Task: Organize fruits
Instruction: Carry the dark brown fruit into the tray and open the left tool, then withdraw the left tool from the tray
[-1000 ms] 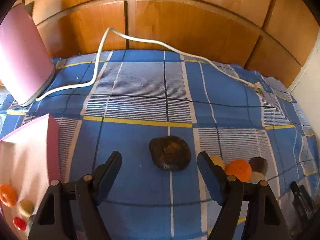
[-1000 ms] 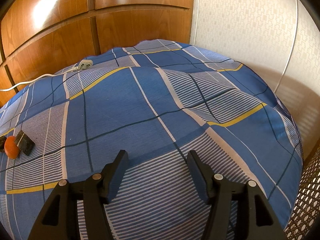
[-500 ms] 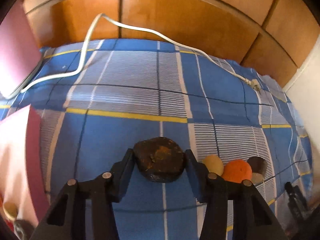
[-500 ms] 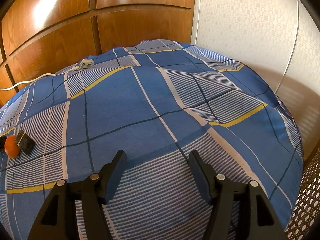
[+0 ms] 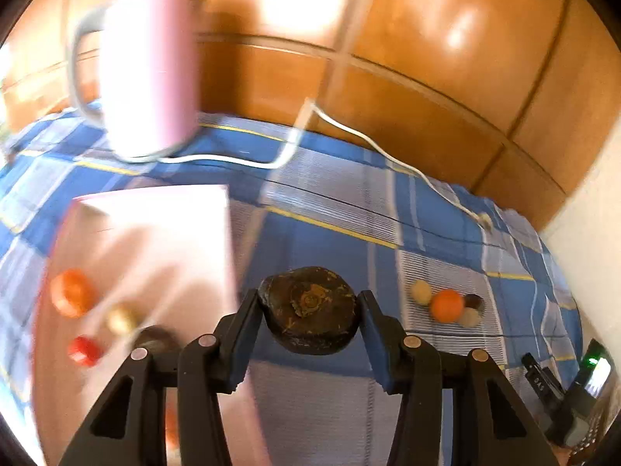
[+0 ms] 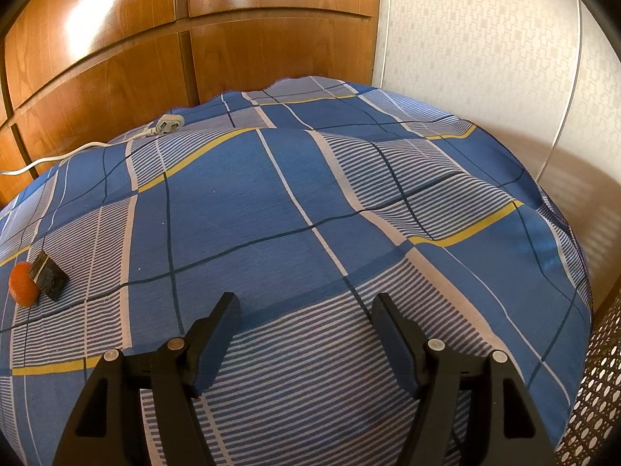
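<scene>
left tool grips dark fruit beside pink box edge; right tool agape

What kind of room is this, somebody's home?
Probably a bedroom at home: a blue plaid sheet covers what looks like a bed, wooden wardrobe-like panels stand behind it, and patterned wallpaper lines the side wall.

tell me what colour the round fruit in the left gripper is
Dark brown-black round fruit, clearest in the left wrist view.
</scene>
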Tool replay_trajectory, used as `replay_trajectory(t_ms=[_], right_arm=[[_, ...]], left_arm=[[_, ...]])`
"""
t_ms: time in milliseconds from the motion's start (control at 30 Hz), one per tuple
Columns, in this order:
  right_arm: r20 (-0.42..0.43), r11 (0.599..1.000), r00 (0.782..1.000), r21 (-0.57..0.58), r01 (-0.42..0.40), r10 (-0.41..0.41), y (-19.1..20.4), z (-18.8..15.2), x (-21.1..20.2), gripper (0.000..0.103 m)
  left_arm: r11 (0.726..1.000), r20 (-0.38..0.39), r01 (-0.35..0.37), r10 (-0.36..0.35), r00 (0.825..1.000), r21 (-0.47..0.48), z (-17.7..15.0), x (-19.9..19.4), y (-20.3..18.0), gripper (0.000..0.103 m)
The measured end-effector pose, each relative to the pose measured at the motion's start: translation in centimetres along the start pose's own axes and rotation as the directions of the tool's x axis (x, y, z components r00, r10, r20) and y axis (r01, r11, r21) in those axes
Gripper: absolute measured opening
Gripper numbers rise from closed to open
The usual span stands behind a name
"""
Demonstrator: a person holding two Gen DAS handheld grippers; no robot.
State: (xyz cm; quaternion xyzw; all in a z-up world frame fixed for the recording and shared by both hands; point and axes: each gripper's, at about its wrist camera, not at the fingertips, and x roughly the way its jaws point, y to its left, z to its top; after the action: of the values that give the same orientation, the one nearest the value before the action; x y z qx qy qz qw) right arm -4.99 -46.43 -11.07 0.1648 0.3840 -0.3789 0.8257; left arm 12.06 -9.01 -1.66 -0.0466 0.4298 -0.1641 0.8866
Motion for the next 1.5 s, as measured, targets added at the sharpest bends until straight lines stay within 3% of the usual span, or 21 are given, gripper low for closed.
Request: replay_trajectory(t_ms=[300, 467, 1100, 1500], right_arm=[[0.0, 1.0, 1.0, 0.0, 0.0, 0.0, 0.0, 0.0, 0.0, 0.072], [-0.001, 1.0, 1.0, 0.0, 0.001, -0.001, 0.0, 0.0, 0.0, 0.072], [-0.002, 1.0, 1.0, -0.002, 0.002, -0.002, 0.0, 0.0, 0.0, 0.072], [-0.006, 1.0, 1.0, 0.003, -0.013, 0.013, -0.1, 0.1, 0.1, 0.076]], left_arm=[[0.98, 0.047, -0.156, 0.163, 0.986, -0.123, -2.6, -4.8, 8.3, 0.051], [0.964, 0.032, -0.211, 0.219, 0.975, -0.159, -4.3, -5.6, 10.9, 0.051], [0.951, 0.066, -0.233, 0.251, 0.966, -0.205, -6.3, -7.8, 12.3, 0.052], [0.936, 0.074, -0.268, 0.292, 0.954, -0.229, -7.8, -9.5, 13.0, 0.07]])
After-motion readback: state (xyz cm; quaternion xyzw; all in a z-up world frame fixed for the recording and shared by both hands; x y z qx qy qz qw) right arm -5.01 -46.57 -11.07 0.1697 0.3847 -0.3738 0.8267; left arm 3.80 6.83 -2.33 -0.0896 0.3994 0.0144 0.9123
